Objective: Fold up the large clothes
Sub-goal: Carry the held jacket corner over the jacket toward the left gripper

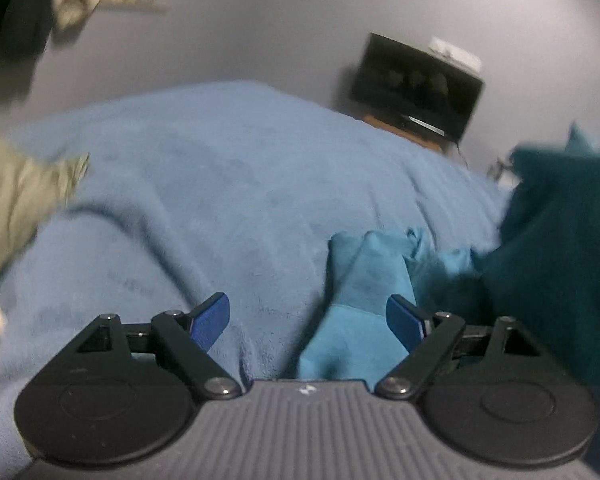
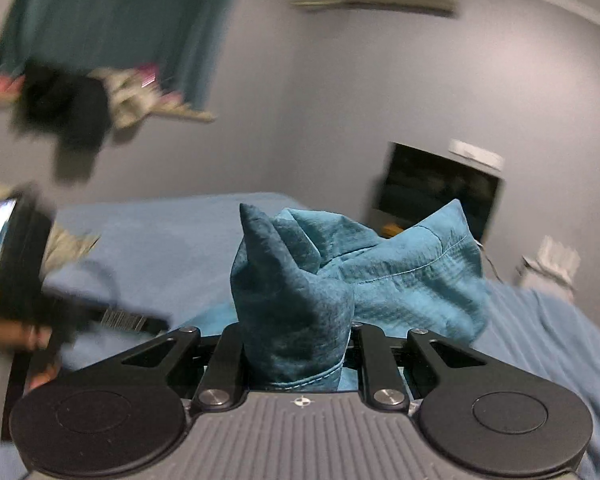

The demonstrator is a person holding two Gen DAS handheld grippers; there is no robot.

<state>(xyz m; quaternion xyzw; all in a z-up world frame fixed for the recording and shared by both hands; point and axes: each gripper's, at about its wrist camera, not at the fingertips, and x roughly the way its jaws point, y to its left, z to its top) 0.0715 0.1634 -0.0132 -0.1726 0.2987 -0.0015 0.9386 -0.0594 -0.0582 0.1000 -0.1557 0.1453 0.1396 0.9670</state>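
Gripping teal garment [image 2: 300,300], R gripper [image 2: 296,344] angled slightly down, raised

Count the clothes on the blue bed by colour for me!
Teal crinkled fabric garment: 1
Khaki-beige crumpled garment: 1
Total: 2

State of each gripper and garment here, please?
left gripper: open, nothing clamped, teal cloth lying by one finger
right gripper: shut on teal garment
teal garment: bunched, lifted off blue blanket
blue blanket: spread flat
beige garment: lying crumpled at edge
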